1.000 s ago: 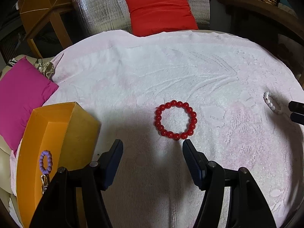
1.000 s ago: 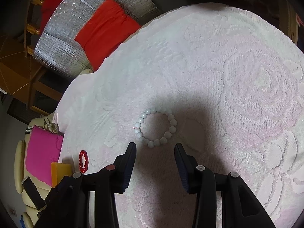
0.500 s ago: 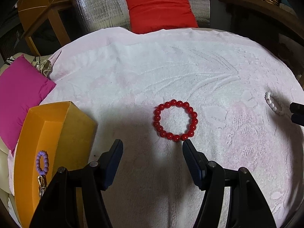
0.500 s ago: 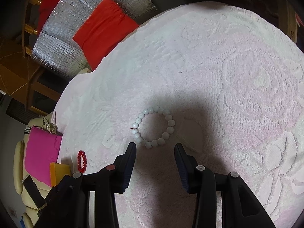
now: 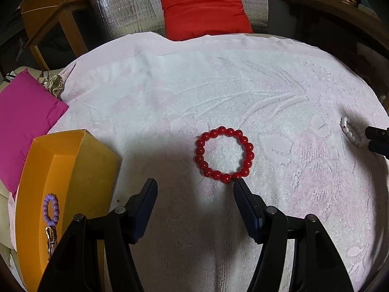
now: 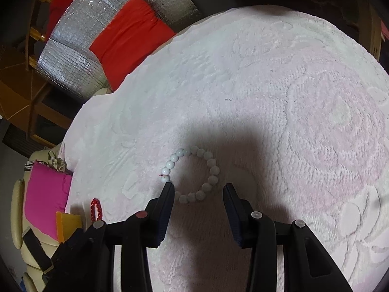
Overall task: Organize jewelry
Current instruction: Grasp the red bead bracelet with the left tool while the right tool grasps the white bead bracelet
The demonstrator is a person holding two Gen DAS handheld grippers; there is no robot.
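The left hand-held gripper (image 5: 194, 189) hangs over a desk covered with a white terry towel (image 5: 218, 92), and its two dark fingers stand spread with nothing between them. Just ahead of its right finger lies the red bracelet (image 5: 224, 155), a ring of round glossy beads flat on the towel; the finger tip is at the nearest beads, but it is not clear if it touches them. To the left of this gripper stands an orange box (image 5: 63, 168) with smooth, stiff walls, and inside it lie a small purple bead bracelet (image 5: 50, 209) and a metal clasp (image 5: 49, 239). Nothing stands between the gripper and the red bracelet. Beyond the box lies a magenta cushion (image 5: 24, 126), and far ahead a red cushion (image 5: 204, 9) leans on a silver quilted foil sheet (image 5: 131, 7). The right hand-held gripper (image 6: 198, 188) is also spread and holds nothing. The white bracelet (image 6: 192, 175), made of round milky beads, lies on the towel directly in front of it; its near part is between the two fingers, and the left finger (image 6: 167, 194) covers a few beads on that side. The towel has a raised pattern of leaves and big flowers with a faint pink tint. Far to the left of the right gripper the red bracelet is seen again, beside the corner of the orange box.
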